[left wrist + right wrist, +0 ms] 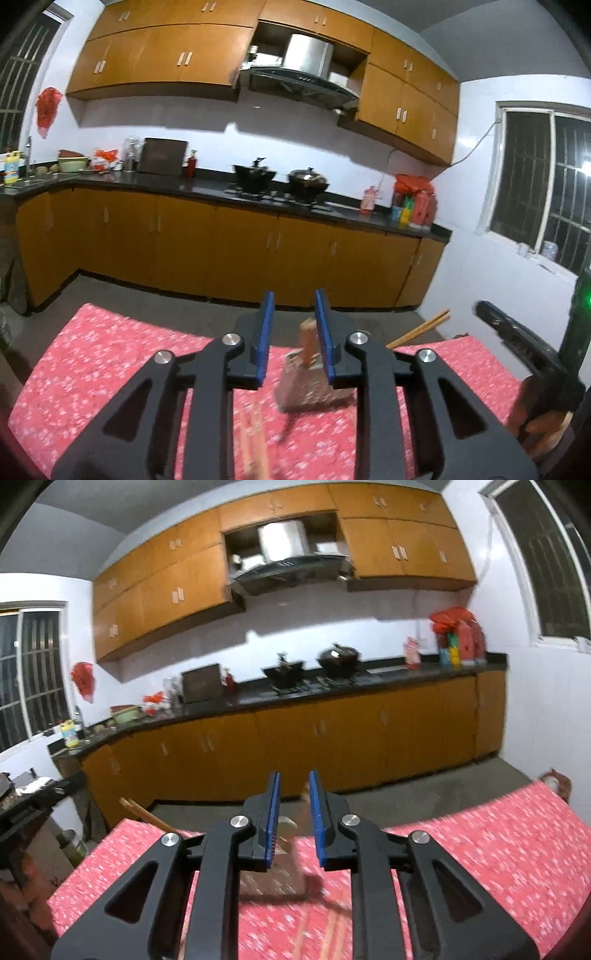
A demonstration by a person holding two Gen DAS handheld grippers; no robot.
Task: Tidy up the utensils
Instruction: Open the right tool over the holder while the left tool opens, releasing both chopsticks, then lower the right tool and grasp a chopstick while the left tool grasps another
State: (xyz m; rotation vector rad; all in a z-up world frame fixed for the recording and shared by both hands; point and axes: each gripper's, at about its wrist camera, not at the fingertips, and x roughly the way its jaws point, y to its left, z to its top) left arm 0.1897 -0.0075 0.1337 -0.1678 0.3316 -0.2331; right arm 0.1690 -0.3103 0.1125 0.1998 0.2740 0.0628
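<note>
Both blue-padded grippers, left gripper (294, 325) and right gripper (294, 801), parted, grasping nothing; square brown utensil holder (310, 391) just beyond fingertips. Advise centring jaws over wooden chopsticks (255, 443) below fingers before clamping.

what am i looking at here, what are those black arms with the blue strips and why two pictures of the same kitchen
There is no robot here. A person holds a hand-operated pair of tongs in each hand, and a wide-angle camera on each one looks forward along its fingers. That is why the room looks curved.

One picture comes from the left tongs, the other from the right tongs. The blue strips are the gripping pads. Both pairs stand slightly open, and nothing is pinched in either.

Below them is a table with a red patterned cloth. On it stands a perforated metal utensil holder with a brownish handle sticking up out of it. Wooden chopsticks poke up past the table's far edge. Other pale sticks near the bottom edge are too blurred to name.

The left view also catches the right tongs at its right edge.
</note>
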